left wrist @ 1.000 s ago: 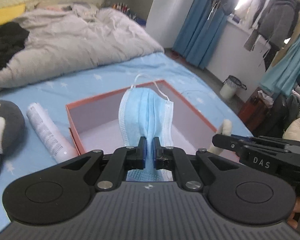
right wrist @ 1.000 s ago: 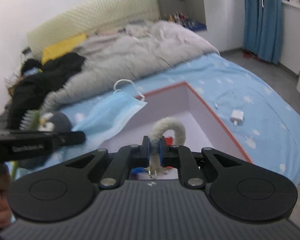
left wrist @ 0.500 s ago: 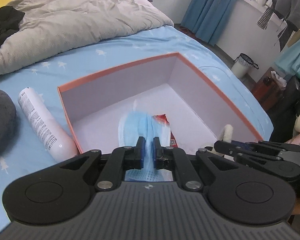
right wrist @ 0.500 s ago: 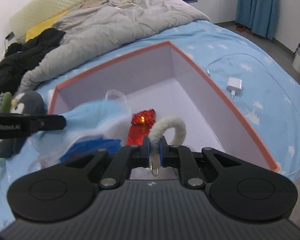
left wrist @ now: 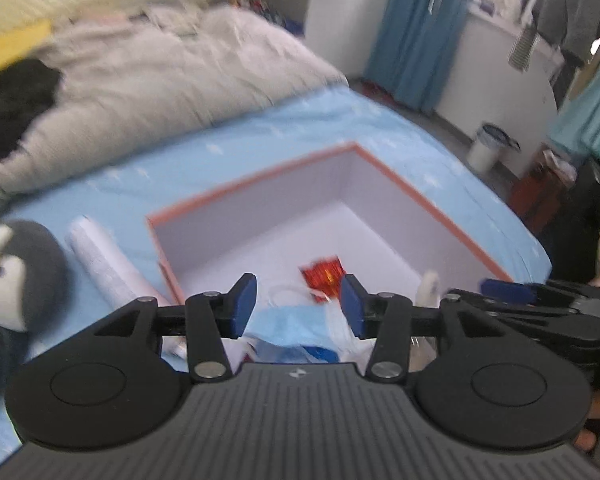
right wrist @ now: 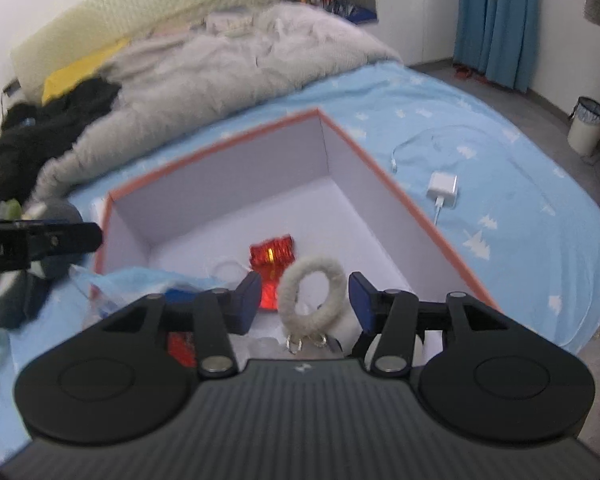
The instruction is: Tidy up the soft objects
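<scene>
Here, both jaws are opening: left hand-held gripper (left wrist: 298, 306) above the mask (left wrist: 296, 326), right hand-held gripper (right wrist: 304, 300) around the untouched fluffy ring (right wrist: 312, 294), lower centre, over the box (right wrist: 384, 184).

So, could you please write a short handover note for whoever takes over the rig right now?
Left tool: jaws opening, face mask released below them in the box.
Right tool: jaws opening, fluffy ring between them, not gripped, over the box floor.
Done: mask, ring and red packet are in the box.
Left: penguin plush lies on the bed beside the white bottle, outside the box.
</scene>
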Demonstrator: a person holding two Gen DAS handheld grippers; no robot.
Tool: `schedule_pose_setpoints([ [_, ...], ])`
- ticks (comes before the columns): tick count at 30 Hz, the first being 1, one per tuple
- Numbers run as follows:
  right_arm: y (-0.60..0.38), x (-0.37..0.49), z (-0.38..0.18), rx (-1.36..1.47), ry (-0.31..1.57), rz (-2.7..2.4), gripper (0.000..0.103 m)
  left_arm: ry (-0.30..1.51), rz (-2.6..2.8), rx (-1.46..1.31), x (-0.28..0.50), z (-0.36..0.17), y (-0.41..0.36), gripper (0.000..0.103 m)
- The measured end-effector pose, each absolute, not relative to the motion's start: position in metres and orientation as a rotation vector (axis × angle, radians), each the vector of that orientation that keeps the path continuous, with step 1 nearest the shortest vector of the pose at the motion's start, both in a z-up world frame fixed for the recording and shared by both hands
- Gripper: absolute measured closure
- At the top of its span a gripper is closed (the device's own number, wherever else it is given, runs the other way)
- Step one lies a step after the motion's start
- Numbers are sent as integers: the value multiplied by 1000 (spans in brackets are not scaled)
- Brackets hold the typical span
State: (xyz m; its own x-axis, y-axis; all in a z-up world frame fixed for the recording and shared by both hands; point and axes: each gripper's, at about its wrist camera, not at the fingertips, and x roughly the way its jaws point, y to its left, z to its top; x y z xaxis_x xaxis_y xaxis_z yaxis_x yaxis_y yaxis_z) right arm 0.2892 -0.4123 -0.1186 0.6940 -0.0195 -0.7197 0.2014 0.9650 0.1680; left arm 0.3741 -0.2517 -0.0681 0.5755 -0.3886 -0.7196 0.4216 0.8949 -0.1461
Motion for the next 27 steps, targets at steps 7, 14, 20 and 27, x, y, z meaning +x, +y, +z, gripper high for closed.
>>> schedule_pose_setpoints([
  [7,-402,248,-66,213,660,-109,52,728,-512,14,333,-14,-221,50],
  [14,-380,200,-26,197,539,-54,52,650,-513,-20,277,23,-192,50],
  [20,-359,163,-15,182,489,-43,52,603,-537,-42,227,40,-169,50],
  [27,-342,125,-24,188,484,-38,52,536,-522,1,174,42,-161,50],
])
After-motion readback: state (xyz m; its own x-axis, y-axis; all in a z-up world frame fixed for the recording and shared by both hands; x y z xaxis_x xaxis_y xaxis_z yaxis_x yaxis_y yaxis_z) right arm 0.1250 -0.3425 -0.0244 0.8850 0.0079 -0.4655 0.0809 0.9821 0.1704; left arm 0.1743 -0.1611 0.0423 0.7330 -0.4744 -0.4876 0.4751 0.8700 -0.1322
